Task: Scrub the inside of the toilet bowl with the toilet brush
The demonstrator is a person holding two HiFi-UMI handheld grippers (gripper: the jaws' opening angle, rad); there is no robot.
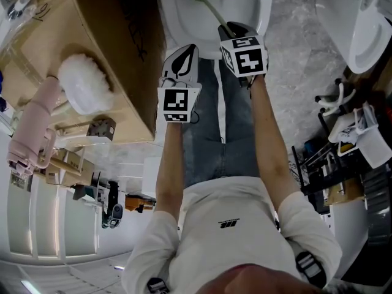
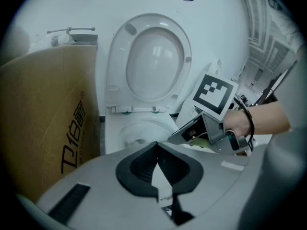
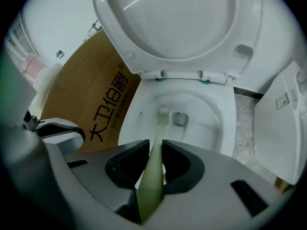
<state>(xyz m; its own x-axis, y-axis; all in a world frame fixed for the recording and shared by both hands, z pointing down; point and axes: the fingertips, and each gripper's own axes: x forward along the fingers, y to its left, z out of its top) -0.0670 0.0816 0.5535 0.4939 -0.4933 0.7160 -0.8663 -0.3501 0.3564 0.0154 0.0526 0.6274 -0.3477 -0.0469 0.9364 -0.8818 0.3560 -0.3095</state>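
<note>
A white toilet bowl [image 3: 225,123] stands open with its lid [image 3: 177,23] raised. My right gripper [image 3: 154,150] is shut on the pale green toilet brush [image 3: 158,138], whose handle runs between the jaws down into the bowl, the bristle head [image 3: 164,113] near the drain hole. In the head view the brush [image 1: 208,5] reaches into the bowl [image 1: 184,17] ahead of the right gripper [image 1: 236,32]. My left gripper [image 1: 182,63] hangs beside it at the bowl's near rim, jaws shut with nothing between them [image 2: 156,150].
A large brown cardboard box [image 1: 104,48] stands tight against the toilet's left side. Another white toilet [image 1: 361,23] sits at the right. A rack with tools [image 1: 343,146] is at the right. The person's legs [image 1: 214,127] stand before the bowl.
</note>
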